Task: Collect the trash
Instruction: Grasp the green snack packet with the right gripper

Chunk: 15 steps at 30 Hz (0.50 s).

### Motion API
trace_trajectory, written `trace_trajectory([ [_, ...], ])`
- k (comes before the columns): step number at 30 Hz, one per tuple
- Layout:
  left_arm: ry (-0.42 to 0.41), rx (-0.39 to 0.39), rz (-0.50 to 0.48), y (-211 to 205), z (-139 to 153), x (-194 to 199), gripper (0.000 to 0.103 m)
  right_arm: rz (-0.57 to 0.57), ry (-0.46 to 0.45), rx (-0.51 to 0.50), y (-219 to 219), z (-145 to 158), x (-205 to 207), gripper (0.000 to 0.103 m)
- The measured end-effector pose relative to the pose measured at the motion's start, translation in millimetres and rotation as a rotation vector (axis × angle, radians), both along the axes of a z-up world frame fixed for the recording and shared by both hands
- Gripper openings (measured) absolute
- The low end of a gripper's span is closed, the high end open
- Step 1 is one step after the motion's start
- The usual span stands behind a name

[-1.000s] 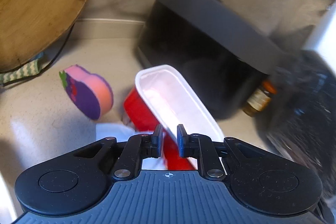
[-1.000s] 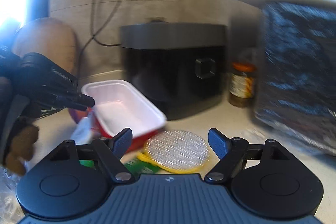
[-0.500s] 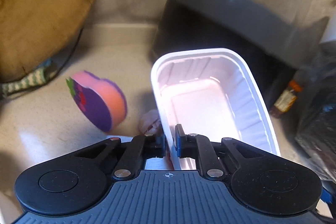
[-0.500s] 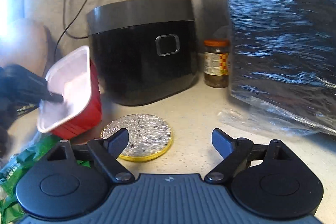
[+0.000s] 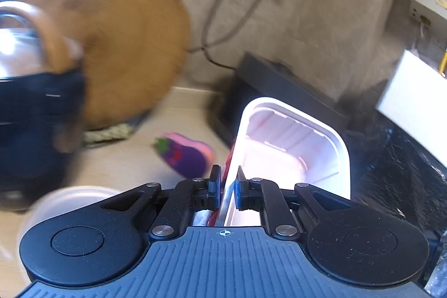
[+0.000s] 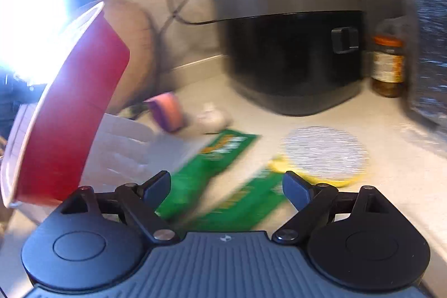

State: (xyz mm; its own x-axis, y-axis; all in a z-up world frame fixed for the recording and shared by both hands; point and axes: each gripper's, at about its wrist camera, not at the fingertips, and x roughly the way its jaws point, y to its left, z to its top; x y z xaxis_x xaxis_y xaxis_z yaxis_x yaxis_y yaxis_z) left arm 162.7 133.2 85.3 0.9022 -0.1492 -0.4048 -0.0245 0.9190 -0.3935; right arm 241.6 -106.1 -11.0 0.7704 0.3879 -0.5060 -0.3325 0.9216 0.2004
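A plastic tray, white inside (image 5: pixel 290 147) and red outside (image 6: pixel 69 113), hangs in the air above the counter. My left gripper (image 5: pixel 226 187) is shut on its near rim. In the right wrist view the tray is tilted at the far left. My right gripper (image 6: pixel 226 186) stands open over two green snack wrappers (image 6: pixel 220 158) lying on the counter, with nothing pressed between its fingers. A round foil lid with a yellow edge (image 6: pixel 324 155) lies just right of the wrappers. A white paper (image 6: pixel 145 147) lies under the lifted tray.
A black rice cooker (image 6: pixel 293 52) stands at the back by the wall, with a brown jar (image 6: pixel 388 66) and a black plastic bag (image 6: pixel 430 41) to its right. A purple and orange sponge (image 5: pixel 187 155) and a round wooden board (image 5: pixel 117 46) sit at the left.
My left gripper has shut on the tray's rim and lifted it up and to the left, off the counter. The right gripper has swung left from the foil lid to the green wrappers.
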Motion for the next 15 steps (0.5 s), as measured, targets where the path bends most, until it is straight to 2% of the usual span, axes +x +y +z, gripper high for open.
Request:
trace_trajectory([
  [4,-0.022,-0.022,0.041,32,2,-22,0.012,0.011,0.080,-0.026,43,-2,19,0.086],
  [6,-0.040,-0.029,0.059,42,5,-31,0.012,-0.016,0.117,-0.052,62,-9,32,0.082],
  [7,-0.047,-0.029,0.063,45,5,-34,0.012,-0.034,0.134,-0.074,71,-12,38,0.077],
  [8,-0.050,-0.029,0.065,47,5,-35,0.012,-0.040,0.164,-0.091,78,-17,45,0.068],
  [10,-0.056,-0.033,0.062,50,5,-42,0.012,-0.033,0.202,-0.057,80,-20,48,0.043],
  [11,-0.059,-0.031,0.058,48,5,-44,0.012,-0.039,0.207,-0.067,81,-18,48,0.038],
  [15,-0.089,-0.010,0.029,35,7,-49,0.013,-0.039,0.154,-0.027,65,0,23,0.032],
])
